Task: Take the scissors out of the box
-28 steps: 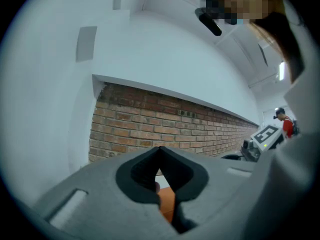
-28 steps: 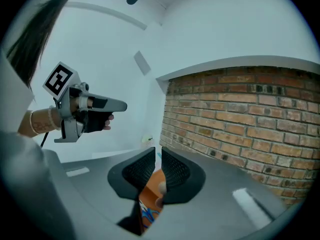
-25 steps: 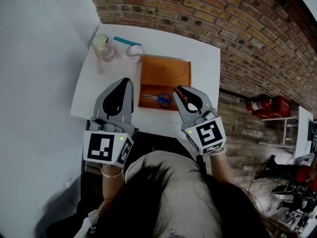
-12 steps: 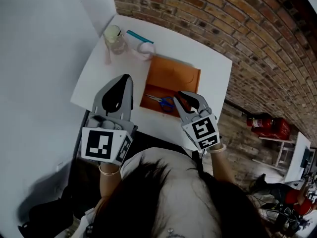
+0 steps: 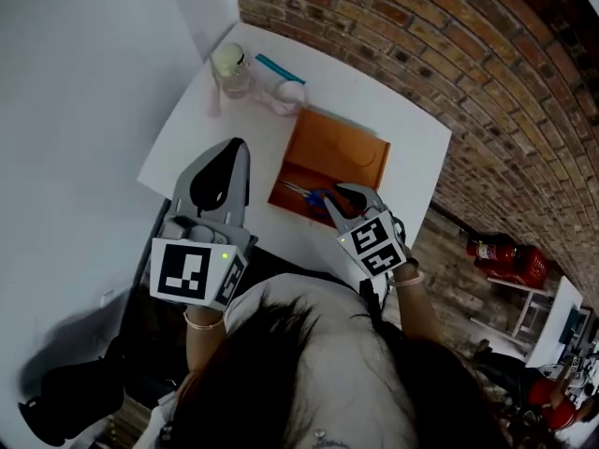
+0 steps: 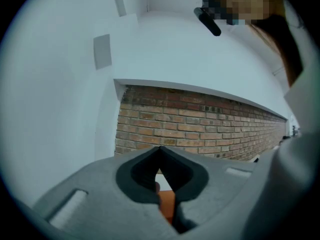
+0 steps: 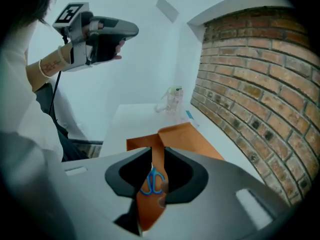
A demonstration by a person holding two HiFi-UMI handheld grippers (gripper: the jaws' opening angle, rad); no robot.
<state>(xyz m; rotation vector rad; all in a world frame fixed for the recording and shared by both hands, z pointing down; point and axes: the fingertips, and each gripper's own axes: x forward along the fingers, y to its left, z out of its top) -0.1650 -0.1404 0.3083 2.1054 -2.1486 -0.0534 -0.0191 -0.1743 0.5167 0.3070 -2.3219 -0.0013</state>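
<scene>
Head view: white desk (image 5: 402,124) in corner betw. plain wall & brick wall (image 5: 487,54). Open orange box (image 5: 348,146) lying flat near desk's front edge. Blue-handled scissors (image 5: 310,195) inside it, at the end nearest the person, blades pointing to picture left. Behind box, toward corner: clear jar (image 5: 231,69), teal strip (image 5: 279,67), pale ring-shaped item (image 5: 291,94); can't tell what that last one is.

R gripper (image 5: 343,193) tilted down over box's near end, tips right by scissors' handles. Touching or not: can't tell from head view. In R gripper view, fingers (image 7: 75,199) standing a little apart, having just been opening. Scissors (image 7: 153,182) & box floor (image 7: 192,134) showing thru the gap, handles lined up w/ it, pads not pressing on them.

L gripper (image 5: 236,146) held level, well left of box, over desk's front-left part in head view, marker cube (image 5: 193,272) facing up. In L gripper view, fingers (image 6: 100,204) together at the tips, nothing betw. them. Sliver of orange box (image 6: 168,203) seen thru hollow under the tips, brick wall (image 6: 200,126) ahead. L gripper (image 7: 131,31) also visible in R gripper view, high up at left, hand wrapped round its grip.
</scene>
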